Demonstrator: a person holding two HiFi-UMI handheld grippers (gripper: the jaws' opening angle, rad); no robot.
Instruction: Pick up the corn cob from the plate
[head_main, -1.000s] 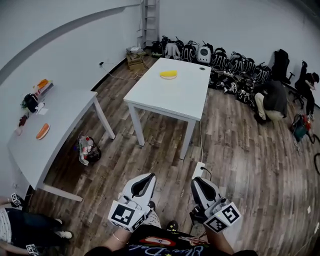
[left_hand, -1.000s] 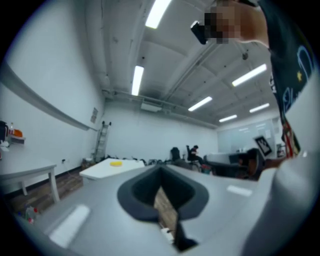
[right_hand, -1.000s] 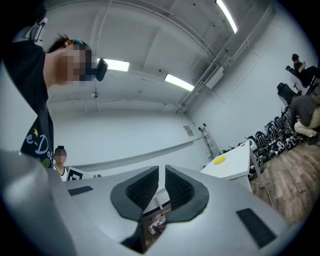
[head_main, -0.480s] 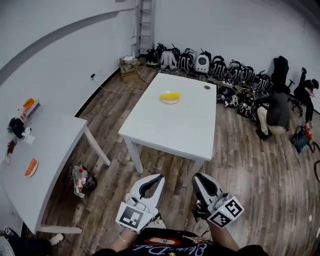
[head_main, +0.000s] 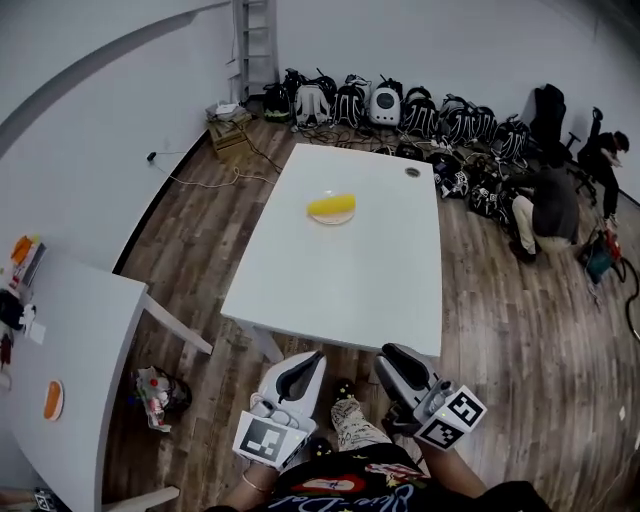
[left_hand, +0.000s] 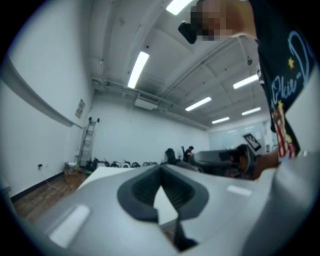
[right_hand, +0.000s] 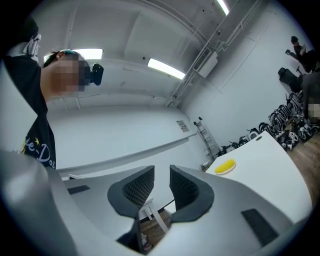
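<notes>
A yellow corn cob (head_main: 331, 206) lies on a small pale plate (head_main: 332, 217) in the far half of the white table (head_main: 350, 275). Both grippers hover level just short of the table's near edge, well away from the cob. My left gripper (head_main: 305, 362) is shut and empty; its tips meet in the left gripper view (left_hand: 160, 169). The jaws of my right gripper (head_main: 392, 356) are opening, with a narrow gap and nothing between them (right_hand: 161, 172). In the right gripper view the corn cob (right_hand: 225, 165) shows far off on the table (right_hand: 272, 157).
A second white table (head_main: 75, 335) stands at the left, with a rubbish bag (head_main: 155, 392) on the floor beside it. Backpacks (head_main: 400, 105) line the far wall, and a person (head_main: 550, 205) crouches at the right. A small dark disc (head_main: 413, 172) lies on the table's far end.
The white table with the corn has come much closer in the head view. Both grippers have travelled forward to its near edge.
</notes>
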